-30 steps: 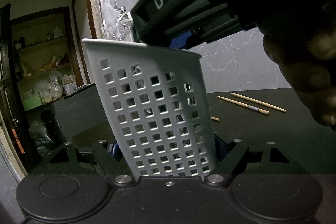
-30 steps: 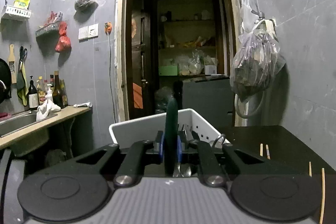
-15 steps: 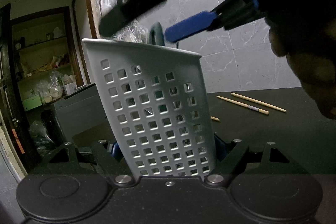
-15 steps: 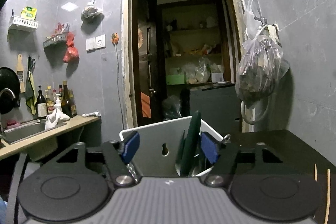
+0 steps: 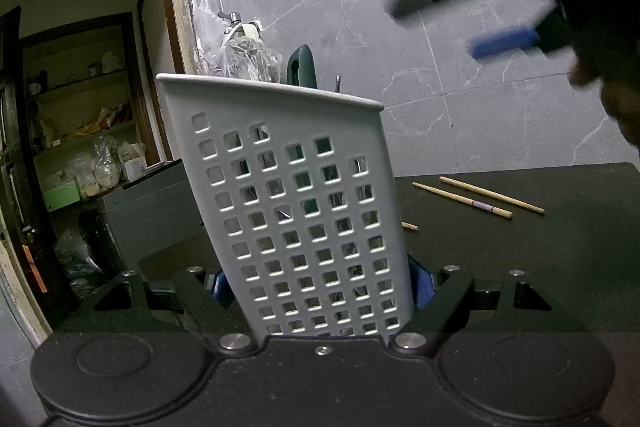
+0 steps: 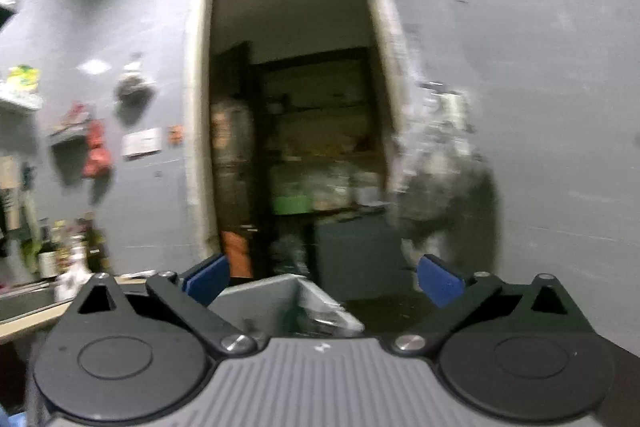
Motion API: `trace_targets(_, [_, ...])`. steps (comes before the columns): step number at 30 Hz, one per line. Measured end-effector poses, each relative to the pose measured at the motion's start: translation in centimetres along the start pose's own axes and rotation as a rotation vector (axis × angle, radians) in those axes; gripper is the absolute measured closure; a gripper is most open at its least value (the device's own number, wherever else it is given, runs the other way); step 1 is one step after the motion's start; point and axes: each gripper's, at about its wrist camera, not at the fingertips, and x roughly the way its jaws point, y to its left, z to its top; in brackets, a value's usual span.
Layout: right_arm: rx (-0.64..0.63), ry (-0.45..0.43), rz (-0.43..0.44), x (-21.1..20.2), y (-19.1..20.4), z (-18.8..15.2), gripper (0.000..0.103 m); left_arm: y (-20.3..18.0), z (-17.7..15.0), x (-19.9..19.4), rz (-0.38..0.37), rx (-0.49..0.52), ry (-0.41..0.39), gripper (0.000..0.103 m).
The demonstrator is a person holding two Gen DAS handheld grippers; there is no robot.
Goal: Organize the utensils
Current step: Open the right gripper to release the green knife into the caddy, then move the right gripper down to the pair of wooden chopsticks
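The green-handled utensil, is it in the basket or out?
In. The green-handled utensil pokes up over the white basket's rim.

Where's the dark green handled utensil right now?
In the left wrist view the dark green handle sticks up out of the white perforated holder, near its back rim, beside a thin metal utensil tip.

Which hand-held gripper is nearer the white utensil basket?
Left. The left hand-held gripper clamps the white utensil basket; the right hand-held gripper is open above it, apart.
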Motion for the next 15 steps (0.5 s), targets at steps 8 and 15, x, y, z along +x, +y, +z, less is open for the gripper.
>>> trace_targets(8, [0.203,0.260,-0.278,0.7,-6.9,-3.3,0.000,0.1,-0.1,-0.1,-0.002,0.001,-0.001,0.021])
trace_targets(15, [0.204,0.413,-0.396,1.6,-9.4,-5.7,0.000,0.1,-0.1,-0.1,-0.002,0.001,-0.001,0.021])
